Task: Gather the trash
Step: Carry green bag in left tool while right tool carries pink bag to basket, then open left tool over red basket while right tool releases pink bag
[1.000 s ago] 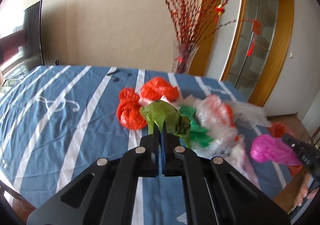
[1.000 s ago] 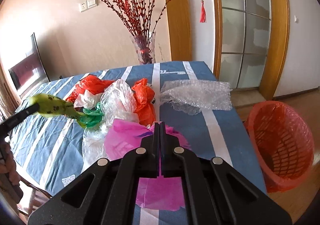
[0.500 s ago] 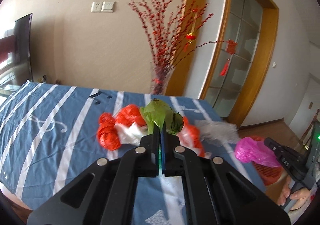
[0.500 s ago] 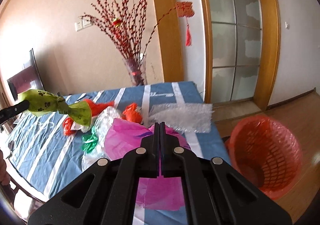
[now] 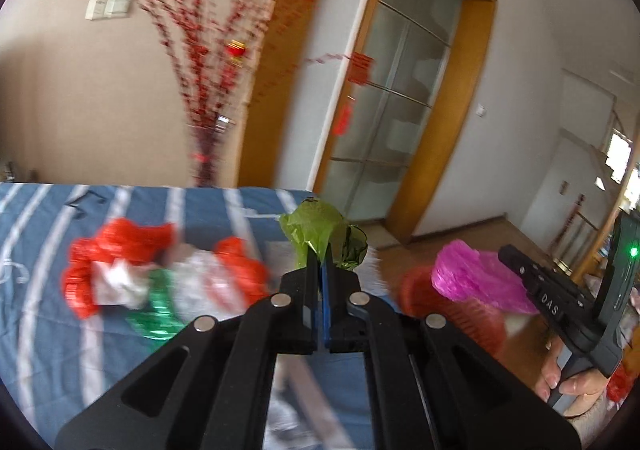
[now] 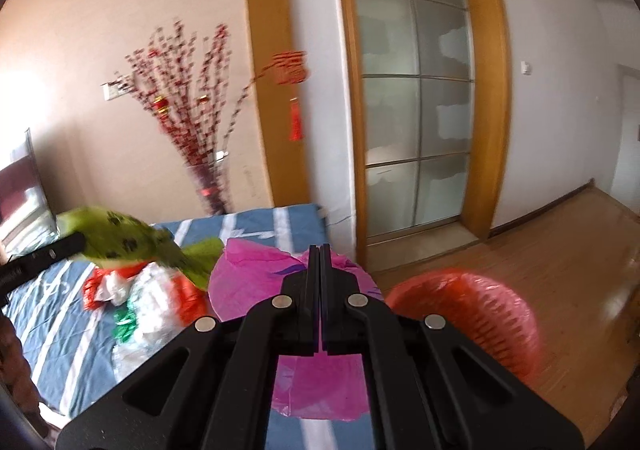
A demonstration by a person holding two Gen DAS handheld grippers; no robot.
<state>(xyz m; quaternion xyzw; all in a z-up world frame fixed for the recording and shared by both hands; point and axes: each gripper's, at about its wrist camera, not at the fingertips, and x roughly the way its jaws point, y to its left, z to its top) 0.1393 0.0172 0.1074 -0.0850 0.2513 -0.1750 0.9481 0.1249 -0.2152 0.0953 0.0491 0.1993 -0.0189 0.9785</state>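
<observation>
- Left gripper (image 5: 323, 270) was held up above the striped blue bench (image 5: 36, 330), level and pointing toward the door side; its fingers (image 5: 310, 282) were pinched together on a crumpled green plastic bag (image 5: 320, 236), which stuck up past the tips.
- Right gripper (image 6: 320, 266) was also raised, fingers (image 6: 313, 274) closed on a crumpled magenta plastic bag (image 6: 256, 270) that hung down under them, next to the red mesh waste basket (image 6: 480, 314).
- Left view alone showed the right gripper from the side (image 5: 540, 290), with a bare hand (image 5: 568, 378) on its handle at lower right and the magenta bag (image 5: 472, 278) bunched at its tip over the basket (image 5: 476, 318).
- Right view alone showed the left gripper from the side (image 6: 40, 254) coming in from the left edge, the green bag (image 6: 128, 242) with dark spots trailing off it over the bench (image 6: 56, 314).
- Both views were motion blurred.
- Remaining pile of red, white and green plastic bags (image 5: 160, 282) lay on the bench, apart from both grippers.
- Right view showed the basket opening and wooden floor (image 6: 552, 242) more fully; the basket stood on the floor past the bench edge.
</observation>
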